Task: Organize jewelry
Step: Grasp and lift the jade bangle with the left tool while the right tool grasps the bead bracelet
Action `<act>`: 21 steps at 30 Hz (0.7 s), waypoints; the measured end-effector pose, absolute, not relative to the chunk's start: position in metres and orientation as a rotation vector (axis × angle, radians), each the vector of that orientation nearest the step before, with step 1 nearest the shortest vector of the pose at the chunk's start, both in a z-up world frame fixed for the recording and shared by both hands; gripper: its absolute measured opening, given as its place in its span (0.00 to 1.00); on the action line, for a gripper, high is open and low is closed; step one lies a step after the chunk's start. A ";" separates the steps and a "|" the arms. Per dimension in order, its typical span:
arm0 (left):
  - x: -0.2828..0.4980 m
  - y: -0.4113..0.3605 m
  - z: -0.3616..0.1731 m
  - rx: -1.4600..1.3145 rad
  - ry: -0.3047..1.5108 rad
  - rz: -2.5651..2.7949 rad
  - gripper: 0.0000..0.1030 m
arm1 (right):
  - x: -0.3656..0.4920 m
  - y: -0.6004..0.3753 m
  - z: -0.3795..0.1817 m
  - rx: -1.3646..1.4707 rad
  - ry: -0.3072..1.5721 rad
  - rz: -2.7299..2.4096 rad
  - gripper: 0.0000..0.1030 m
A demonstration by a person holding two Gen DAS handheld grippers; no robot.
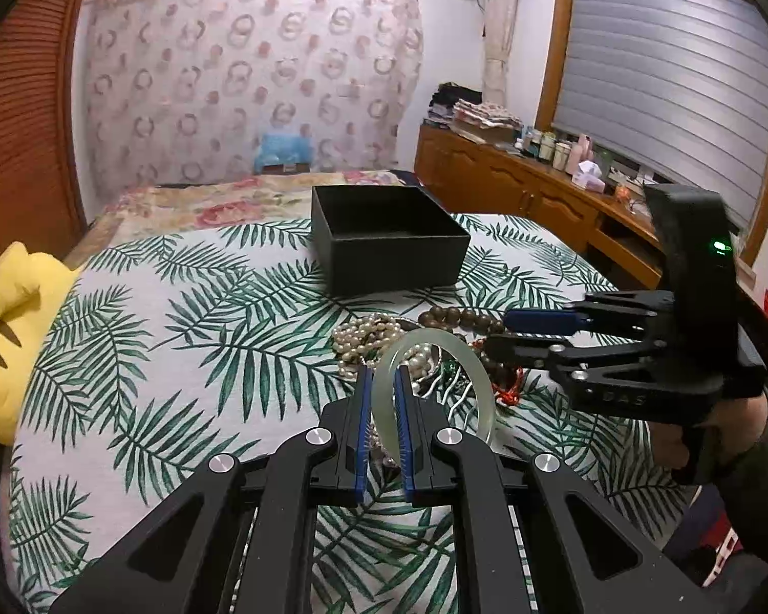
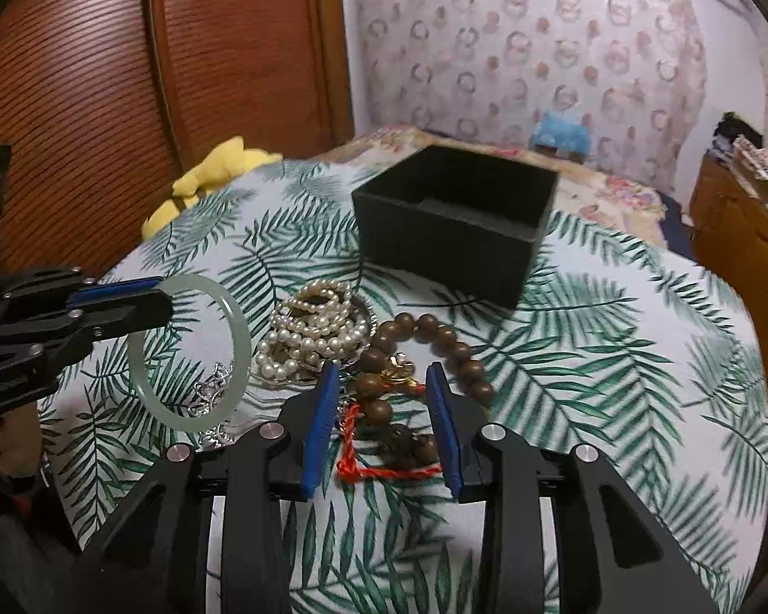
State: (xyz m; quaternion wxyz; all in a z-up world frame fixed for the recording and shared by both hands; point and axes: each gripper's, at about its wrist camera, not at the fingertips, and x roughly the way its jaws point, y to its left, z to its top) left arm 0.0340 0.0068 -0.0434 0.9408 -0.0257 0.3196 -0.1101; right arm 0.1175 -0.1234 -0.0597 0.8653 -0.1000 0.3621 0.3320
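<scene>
The left gripper (image 1: pixel 381 384) is pinching the jade bangle (image 1: pixel 435 358) by its rim, jaws nearly closed on it, holding it up over the jewelry pile on the cloth (image 1: pixel 179 317). That bangle is looking stiff, slick and probably breakable, so gripping across the band seems right. The right gripper (image 2: pixel 381 384) is hovering wide open over the wooden beads (image 2: pixel 420 348), holding nothing. Those and the pearls (image 2: pixel 312 327) are floppy, so grabbing a bunched section looks best. The box (image 2: pixel 450 240) is sitting just behind the pile.

Black tool (image 1: pixel 383 384) frames, blue pads, silver screws, seemingly grey sleeve (image 1: pixel 758 460).
</scene>
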 end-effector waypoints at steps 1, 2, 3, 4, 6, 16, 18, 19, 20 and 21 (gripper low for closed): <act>0.034 0.007 -0.043 -0.053 0.650 -0.223 0.08 | 0.120 -0.120 -0.061 -0.213 0.766 0.700 0.34; 0.034 0.009 -0.043 -0.055 0.648 -0.222 0.08 | 0.124 -0.117 -0.063 -0.217 0.779 0.710 0.33; 0.034 0.010 -0.043 -0.058 0.646 -0.222 0.08 | 0.127 -0.115 -0.064 -0.222 0.790 0.716 0.33; 0.033 0.011 -0.043 -0.059 0.644 -0.223 0.08 | 0.129 -0.113 -0.066 -0.231 0.802 0.719 0.33; 0.033 0.012 -0.042 -0.058 0.642 -0.223 0.08 | 0.133 -0.108 -0.069 -0.253 0.819 0.722 0.33; 0.034 0.014 -0.042 -0.069 0.645 -0.226 0.08 | 0.142 -0.103 -0.068 -0.280 0.834 0.761 0.14; 0.037 0.013 -0.041 -0.070 0.643 -0.228 0.08 | 0.142 -0.111 -0.059 -0.257 0.815 0.764 0.14; 0.039 0.013 -0.040 -0.066 0.640 -0.228 0.08 | 0.142 -0.114 -0.055 -0.246 0.804 0.763 0.14; 0.041 0.012 -0.039 -0.062 0.638 -0.229 0.08 | 0.143 -0.118 -0.047 -0.236 0.788 0.761 0.14; 0.042 0.012 -0.039 -0.059 0.635 -0.230 0.08 | 0.144 -0.121 -0.042 -0.231 0.774 0.761 0.14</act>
